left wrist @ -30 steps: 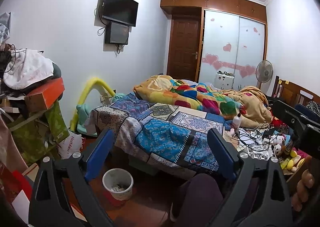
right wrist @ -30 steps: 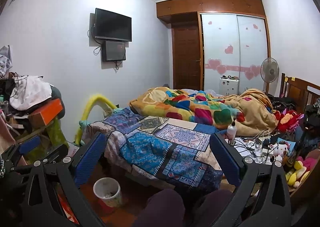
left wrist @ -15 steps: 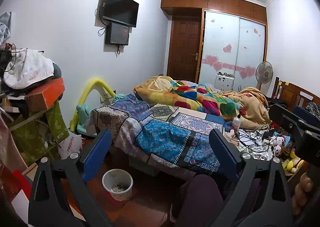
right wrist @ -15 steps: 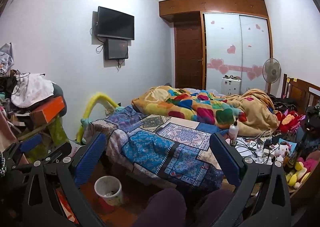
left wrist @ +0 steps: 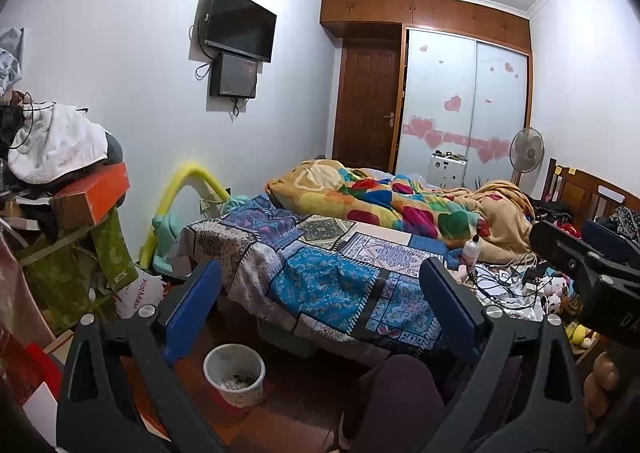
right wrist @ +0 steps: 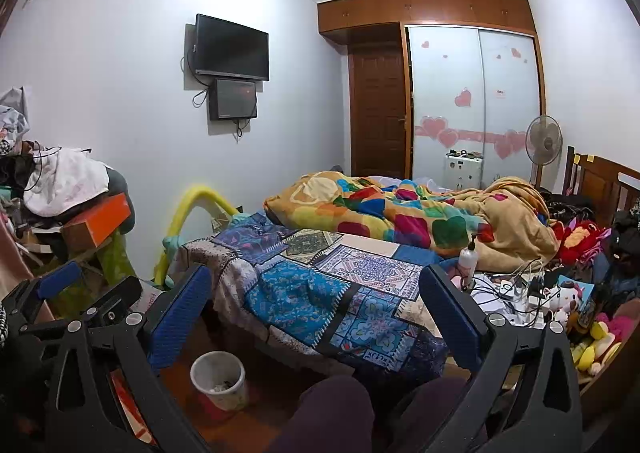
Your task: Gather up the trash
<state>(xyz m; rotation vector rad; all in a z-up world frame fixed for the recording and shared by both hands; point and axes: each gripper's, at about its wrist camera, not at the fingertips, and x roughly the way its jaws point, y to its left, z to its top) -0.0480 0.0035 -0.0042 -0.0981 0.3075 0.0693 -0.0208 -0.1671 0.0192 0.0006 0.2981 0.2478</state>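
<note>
A small white waste bin [left wrist: 234, 380] with scraps inside stands on the wooden floor by the foot of the bed; it also shows in the right wrist view [right wrist: 218, 380]. My left gripper [left wrist: 320, 293] is open and empty, held up in the air facing the bed. My right gripper [right wrist: 316, 293] is open and empty, at a similar height. The right gripper's body shows at the right edge of the left wrist view [left wrist: 592, 277]. The left gripper's body shows at the lower left of the right wrist view [right wrist: 60, 293]. I cannot make out any single piece of trash.
A bed [left wrist: 340, 269] with a patchwork blue cover and a colourful heart quilt [left wrist: 384, 201] fills the middle. A white pump bottle [right wrist: 467, 259], cables and soft toys lie at its right. A cluttered pile with an orange box [left wrist: 92, 197] stands left. My knees [right wrist: 340, 413] are below.
Both cameras have tilted slightly, so the room sits a little lower and nearer in view. Both grippers stay open and empty.
</note>
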